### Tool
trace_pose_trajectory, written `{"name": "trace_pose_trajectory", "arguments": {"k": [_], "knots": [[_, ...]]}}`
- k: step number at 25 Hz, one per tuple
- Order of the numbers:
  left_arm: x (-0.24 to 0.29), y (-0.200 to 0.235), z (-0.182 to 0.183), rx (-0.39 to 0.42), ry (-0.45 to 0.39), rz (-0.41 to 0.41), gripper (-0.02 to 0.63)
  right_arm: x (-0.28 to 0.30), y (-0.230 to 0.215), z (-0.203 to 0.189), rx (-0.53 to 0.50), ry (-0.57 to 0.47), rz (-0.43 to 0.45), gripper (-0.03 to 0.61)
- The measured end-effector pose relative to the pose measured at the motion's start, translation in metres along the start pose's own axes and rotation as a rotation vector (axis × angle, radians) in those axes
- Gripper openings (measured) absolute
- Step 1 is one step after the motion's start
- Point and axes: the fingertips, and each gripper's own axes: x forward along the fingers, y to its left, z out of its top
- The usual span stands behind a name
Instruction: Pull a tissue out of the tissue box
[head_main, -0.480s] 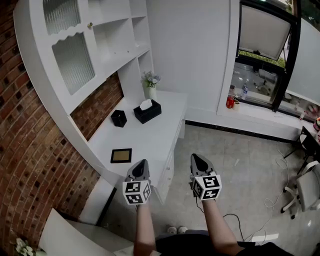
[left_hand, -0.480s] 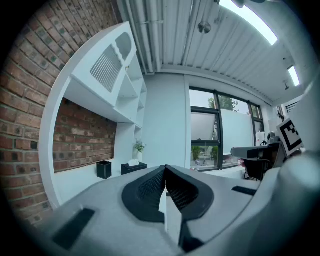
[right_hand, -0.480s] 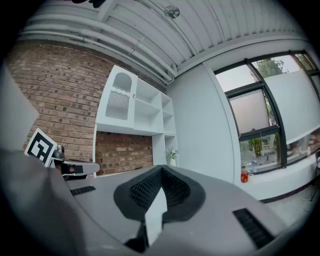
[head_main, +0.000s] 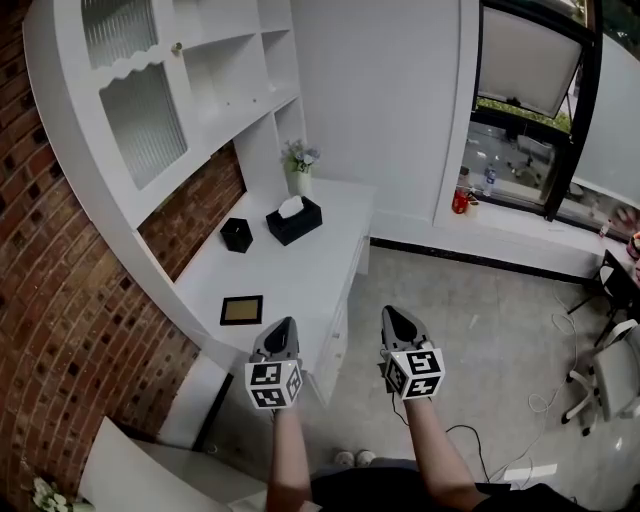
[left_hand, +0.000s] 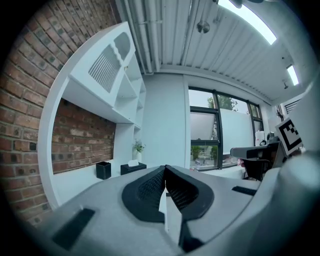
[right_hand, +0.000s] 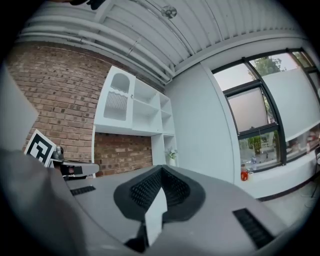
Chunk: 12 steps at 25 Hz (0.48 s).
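Left gripper and right gripper hover well short of the black tissue box back on the desk from the head view, left gripper view has its jaws pinched together on nothing, right gripper view same deal.

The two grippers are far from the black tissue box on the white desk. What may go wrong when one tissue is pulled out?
The black tissue box probably stands loose on the white desk; pulling the white tissue may lift or drag it.
The white vase of flowers behind the box and the small black cube-shaped holder beside it may be knocked.
The left gripper and the right gripper are shut; they must open first.
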Motion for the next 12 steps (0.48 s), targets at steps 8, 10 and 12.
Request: {"name": "trace_pose_trajectory", "arguments": {"k": [8,10,12], "knots": [[0.002,-0.013,0.0,0.064,-0.027,-0.037,0.009,-0.004,-0.005,-0.003,0.031,-0.019,-0.008,-0.002],[0.001,-0.017,0.003,0.099,-0.057,-0.052,0.009,-0.005,-0.006,-0.004,0.033,-0.02,-0.008,-0.002],[0.0,-0.022,0.003,0.133,-0.075,-0.067,0.011,-0.005,-0.007,-0.004,0.038,-0.023,-0.011,-0.002]]}}
